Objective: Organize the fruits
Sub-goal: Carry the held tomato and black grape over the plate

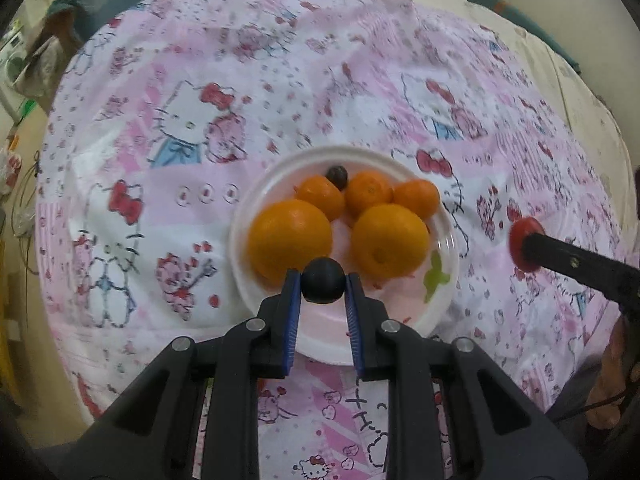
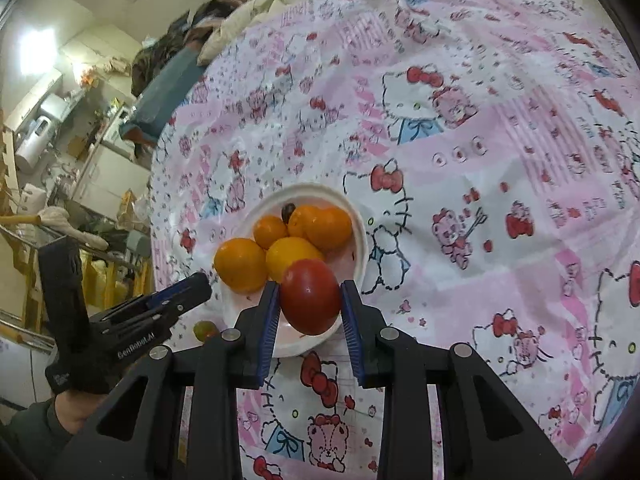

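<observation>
A white plate (image 1: pixel 400 168) sits on the Hello Kitty cloth and holds several oranges (image 1: pixel 290 236) and one small dark fruit (image 1: pixel 337 176). My left gripper (image 1: pixel 322 282) is shut on a dark round fruit (image 1: pixel 322 280) above the plate's near edge. My right gripper (image 2: pixel 310 300) is shut on a red tomato (image 2: pixel 310 296) above the plate's (image 2: pixel 356 216) near rim. The tomato and a right finger also show in the left wrist view (image 1: pixel 524 246), right of the plate. The left gripper shows in the right wrist view (image 2: pixel 176 300) at the plate's left.
The pink and white Hello Kitty cloth (image 1: pixel 192 92) covers the table. A small greenish fruit (image 2: pixel 205 330) lies on the cloth left of the plate. A cluttered room with shelves (image 2: pixel 60 160) lies beyond the table's left edge. Bedding (image 2: pixel 256 4) lies at the far side.
</observation>
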Demonstrator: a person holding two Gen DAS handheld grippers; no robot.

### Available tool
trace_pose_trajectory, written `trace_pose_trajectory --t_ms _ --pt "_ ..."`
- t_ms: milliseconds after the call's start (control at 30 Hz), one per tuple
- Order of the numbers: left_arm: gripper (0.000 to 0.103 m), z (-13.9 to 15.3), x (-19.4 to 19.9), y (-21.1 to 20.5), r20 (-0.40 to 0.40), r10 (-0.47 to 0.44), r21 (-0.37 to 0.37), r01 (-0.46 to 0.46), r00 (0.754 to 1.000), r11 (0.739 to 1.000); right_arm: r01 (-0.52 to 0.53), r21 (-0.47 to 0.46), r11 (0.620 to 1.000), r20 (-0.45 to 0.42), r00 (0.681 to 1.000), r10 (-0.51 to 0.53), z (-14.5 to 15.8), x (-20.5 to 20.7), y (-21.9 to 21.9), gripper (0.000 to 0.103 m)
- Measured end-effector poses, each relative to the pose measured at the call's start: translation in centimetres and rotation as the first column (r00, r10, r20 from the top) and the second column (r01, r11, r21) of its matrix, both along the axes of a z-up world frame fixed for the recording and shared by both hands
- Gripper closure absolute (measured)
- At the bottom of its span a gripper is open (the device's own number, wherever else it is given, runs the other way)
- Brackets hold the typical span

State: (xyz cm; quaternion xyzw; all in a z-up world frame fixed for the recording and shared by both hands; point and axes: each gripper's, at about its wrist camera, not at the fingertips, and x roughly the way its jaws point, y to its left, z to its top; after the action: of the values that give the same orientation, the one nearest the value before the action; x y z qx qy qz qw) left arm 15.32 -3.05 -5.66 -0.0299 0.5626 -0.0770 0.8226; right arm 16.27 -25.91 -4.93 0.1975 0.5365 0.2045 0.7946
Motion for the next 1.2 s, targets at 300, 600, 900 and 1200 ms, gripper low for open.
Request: trace_pose_trajectory --t_ms 300,600,900,1200 --pt "0.084 -2.6 0.6 -0.4 -0.062 -0.001 -0.006 0.001 0.998 1.0 -0.029 -0.038 0.999 -0.076 0.997 0.027 -3.4 2.1 2.2 0.071" --pt "0.084 -4.1 1.8 -0.6 -0.11 0.02 -0.023 -0.023 0.994 0.999 0.01 -0.013 1.0 -0.136 0.991 -0.012 -5.7 3.3 1.7 0.07" --pt "0.083 -4.3 2.0 -1.4 -0.101 0.0 0.005 0.001 0.995 1.0 0.02 -0.025 1.0 -0.159 0.987 -0.024 -6.5 3.6 1.8 0.068" --pt "0.083 -4.1 1.9 -1.1 -0.098 0.012 -0.013 -0.013 0.995 1.0 0.024 -0.018 1.0 -0.154 0.988 -0.027 -6.2 3.5 1.6 0.068"
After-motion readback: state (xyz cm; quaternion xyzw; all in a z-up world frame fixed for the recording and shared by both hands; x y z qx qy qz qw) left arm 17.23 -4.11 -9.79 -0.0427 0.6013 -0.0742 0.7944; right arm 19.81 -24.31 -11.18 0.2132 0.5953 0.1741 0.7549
